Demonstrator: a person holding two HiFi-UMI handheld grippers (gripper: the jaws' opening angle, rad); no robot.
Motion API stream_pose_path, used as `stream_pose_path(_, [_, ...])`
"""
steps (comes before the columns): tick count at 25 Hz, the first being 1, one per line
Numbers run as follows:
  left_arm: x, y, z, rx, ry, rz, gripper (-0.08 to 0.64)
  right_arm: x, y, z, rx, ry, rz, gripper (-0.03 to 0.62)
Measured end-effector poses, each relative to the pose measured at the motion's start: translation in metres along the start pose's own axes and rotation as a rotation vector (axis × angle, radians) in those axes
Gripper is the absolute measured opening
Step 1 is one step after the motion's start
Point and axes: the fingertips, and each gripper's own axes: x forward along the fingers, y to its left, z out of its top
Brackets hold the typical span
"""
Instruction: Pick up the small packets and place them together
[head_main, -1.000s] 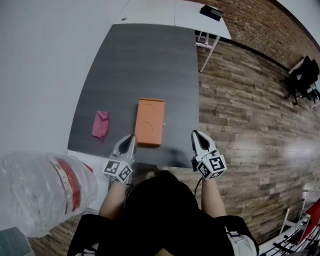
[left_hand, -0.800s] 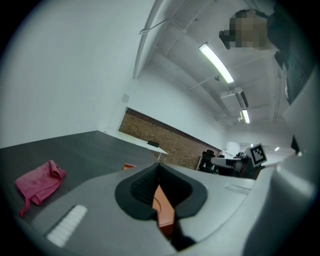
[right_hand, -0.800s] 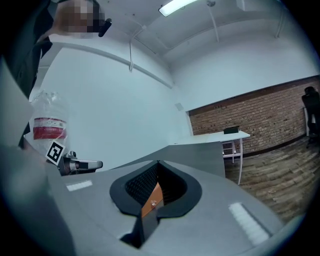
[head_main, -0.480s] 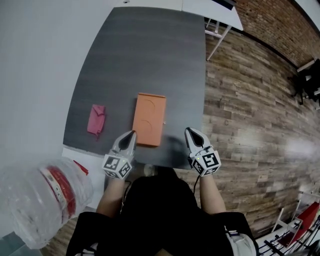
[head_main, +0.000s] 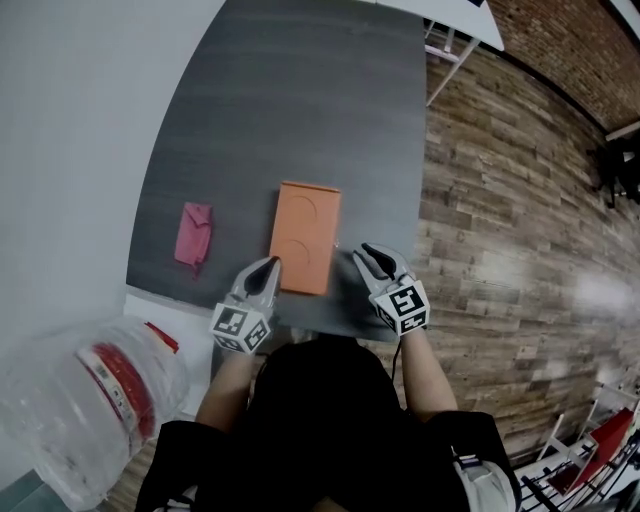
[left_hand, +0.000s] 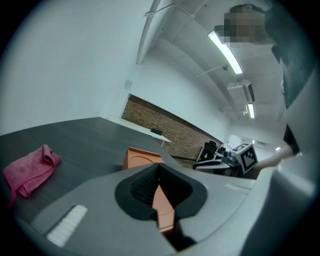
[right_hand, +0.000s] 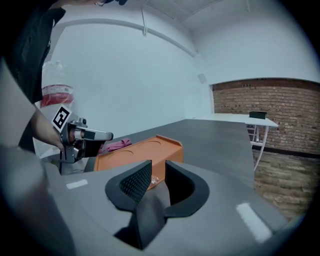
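An orange box (head_main: 305, 237) lies on the dark grey table (head_main: 300, 100), and a pink crumpled packet (head_main: 193, 235) lies to its left. A tiny clear packet (right_hand: 154, 178) sits on the table by the box's right side. My left gripper (head_main: 270, 268) hangs at the box's near left corner, its tips together and nothing held. My right gripper (head_main: 365, 253) is just off the near right corner. Its jaws have just been opening and stand slightly apart, and the clear packet shows beyond the gap, untouched. In the left gripper view the box (left_hand: 142, 157) and pink packet (left_hand: 30, 167) lie ahead.
A large clear plastic bottle with a red band (head_main: 90, 390) stands off the table's near left corner. Wooden floor (head_main: 500, 200) runs along the table's right edge. A white table (head_main: 460, 15) stands beyond the far end.
Both grippers have sunk toward the table. The right one has moved left to the box's near right corner and its jaws have parted. The left one has edged closer to the box.
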Motion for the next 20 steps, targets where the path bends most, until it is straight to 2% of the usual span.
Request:
stream_pose_path(3, [0.000, -0.002, -0.001, 0.004, 0.007, -0.004, 0.000, 0.013, 0.002, -0.012, -0.036, 0.062, 0.039, 0.109])
stream_pose_path(10, [0.000, -0.004, -0.002, 0.005, 0.009, 0.008, 0.000, 0.036, 0.007, -0.038, -0.240, 0.236, 0.126, 0.147])
stream_pose_path(16, [0.000, -0.007, -0.006, 0.032, 0.022, 0.010, 0.000, 0.050, 0.005, -0.048, -0.339, 0.311, 0.161, 0.146])
stream_pose_path(20, [0.001, -0.008, -0.006, 0.030, 0.027, 0.013, 0.000, 0.057, 0.009, -0.054, -0.449, 0.365, 0.203, 0.146])
